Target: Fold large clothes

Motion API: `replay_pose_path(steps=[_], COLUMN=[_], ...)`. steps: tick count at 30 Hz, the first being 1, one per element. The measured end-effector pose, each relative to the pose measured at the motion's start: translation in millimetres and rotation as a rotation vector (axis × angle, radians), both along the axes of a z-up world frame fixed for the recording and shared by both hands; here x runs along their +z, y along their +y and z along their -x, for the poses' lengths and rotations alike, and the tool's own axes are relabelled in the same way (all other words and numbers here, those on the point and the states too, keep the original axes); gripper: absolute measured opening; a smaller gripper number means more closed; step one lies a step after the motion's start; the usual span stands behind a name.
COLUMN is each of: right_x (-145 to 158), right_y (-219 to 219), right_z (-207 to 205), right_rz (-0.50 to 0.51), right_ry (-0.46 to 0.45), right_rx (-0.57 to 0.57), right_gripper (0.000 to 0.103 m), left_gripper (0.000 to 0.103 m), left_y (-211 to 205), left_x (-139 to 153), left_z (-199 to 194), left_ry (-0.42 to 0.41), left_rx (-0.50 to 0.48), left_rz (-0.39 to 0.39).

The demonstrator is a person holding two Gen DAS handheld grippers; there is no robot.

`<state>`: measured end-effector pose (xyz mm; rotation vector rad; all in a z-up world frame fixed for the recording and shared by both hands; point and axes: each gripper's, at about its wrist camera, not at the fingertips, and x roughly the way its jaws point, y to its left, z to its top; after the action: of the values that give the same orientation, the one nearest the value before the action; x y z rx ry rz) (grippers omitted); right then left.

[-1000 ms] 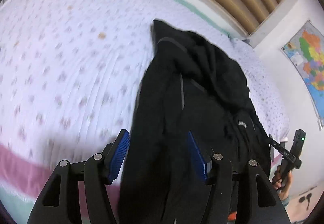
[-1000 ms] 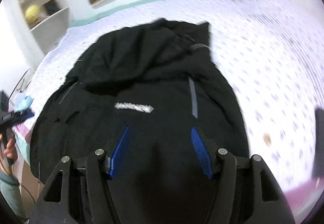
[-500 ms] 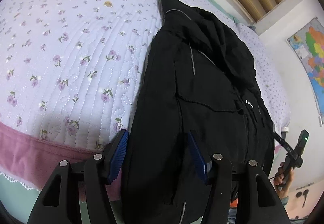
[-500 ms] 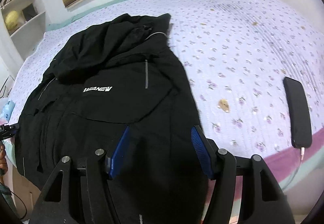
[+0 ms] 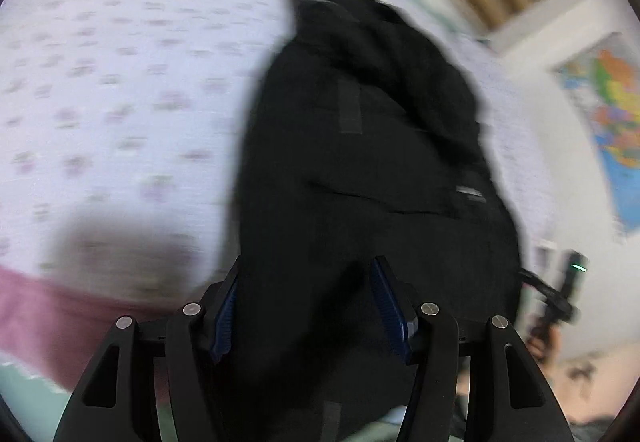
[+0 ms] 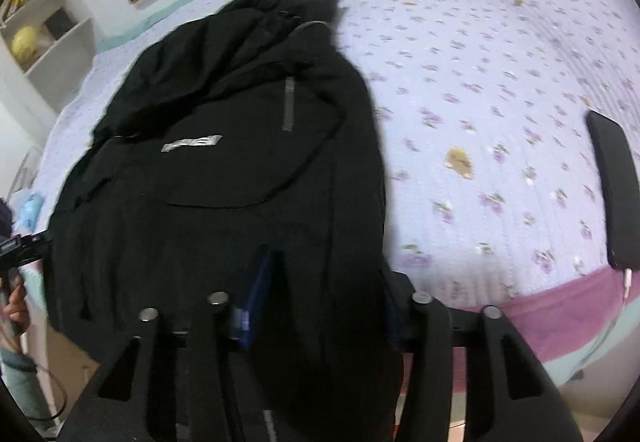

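Observation:
A large black jacket [image 5: 360,170] with grey reflective strips and a white logo lies lengthwise on the flowered bed, hood at the far end. It also shows in the right wrist view [image 6: 224,178]. My left gripper [image 5: 306,292] is open, its blue pads straddling the jacket's near hem. My right gripper [image 6: 324,282] is open over the hem too; the fabric covers most of its right pad.
The lilac flowered quilt [image 6: 480,90] has a pink band at the near edge. A black phone [image 6: 612,186] with a cable lies at the right. A bookshelf [image 6: 44,26] stands far left. A wall map [image 5: 600,114] hangs at right.
Both grippers have moved down and in onto the jacket's near hem. The left view is blurred by motion. The jacket fabric now laps over the right gripper's pads.

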<state>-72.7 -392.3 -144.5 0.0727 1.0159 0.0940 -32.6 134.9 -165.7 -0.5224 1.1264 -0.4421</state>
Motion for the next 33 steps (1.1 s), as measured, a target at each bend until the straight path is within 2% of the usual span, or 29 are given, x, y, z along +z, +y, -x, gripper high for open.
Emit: replay_pose_path(steps=[1, 3, 6, 7, 8, 9, 12, 17, 20, 23, 25, 26, 27, 30, 33], right_x=[4.6, 21.4, 28.1, 25.1, 21.0, 12.3, 3.1, 8.3, 5.8, 2.4, -2.8, -5.6, -9.4, -20.5, -33.5], right_y=[2.1, 8.8, 21.7, 25.3, 27.6, 30.5, 33.1, 21.3, 13.0, 6.2, 4.5, 4.2, 3.7, -0.3, -11.0], right_z=[0.1, 1.2, -4.6, -8.3, -10.8, -14.8, -12.0, 7.1, 21.0, 40.7, 54.2, 60.5, 66.7, 79.7, 83.4], right_rz=[-0.02, -0.119, -0.186, -0.18, -0.172, -0.166, -0.144, -0.108, -0.062, -0.061, -0.056, -0.052, -0.045, -0.045, -0.085], right_ry=[-0.006, -0.04, -0.058, -0.053, -0.045, -0.022, -0.007, 0.02, 0.062, 0.087, 0.107, 0.115, 0.121, 0.144, 0.149], right_rx=[0.016, 0.078, 0.121, 0.123, 0.12, 0.108, 0.086, 0.057, 0.028, 0.012, -0.002, -0.004, -0.004, -0.016, -0.022], right_gripper=[0.05, 0.05, 0.05, 0.05, 0.05, 0.05, 0.05, 0.052, 0.052, 0.052, 0.052, 0.052, 0.052, 0.052, 0.052], left_gripper=[0.06, 0.06, 0.06, 0.06, 0.06, 0.06, 0.06, 0.06, 0.06, 0.06, 0.048, 0.034, 0.026, 0.014, 0.014], left_y=[-4.1, -7.7, -10.6, -11.9, -13.1, -15.5, -15.5, -9.4, -14.4, -16.0, -14.1, -13.5, -11.4, -9.4, -8.1], left_x=[8.5, 21.8, 14.8, 0.5, -9.7, -17.9, -21.6, -11.4, -15.9, -21.4, -23.1, -22.7, -22.5, -20.4, -17.1], left_z=[-0.3, -2.7, -15.9, -22.2, -24.4, -24.2, -5.8, 39.2, 65.3, 81.3, 89.8, 91.6, 93.1, 92.3, 95.4], left_ry=[-0.027, -0.079, -0.091, -0.055, -0.023, 0.001, -0.017, -0.022, 0.006, 0.012, -0.006, -0.015, -0.024, -0.042, -0.06], left_rx=[-0.049, -0.106, -0.14, -0.128, -0.112, -0.101, -0.08, -0.089, -0.107, -0.108, -0.098, -0.089, -0.075, -0.044, -0.03], left_rz=[0.117, 0.254, 0.393, 0.445, 0.458, 0.456, 0.391, 0.278, 0.222, 0.188, 0.191, 0.191, 0.189, 0.197, 0.198])
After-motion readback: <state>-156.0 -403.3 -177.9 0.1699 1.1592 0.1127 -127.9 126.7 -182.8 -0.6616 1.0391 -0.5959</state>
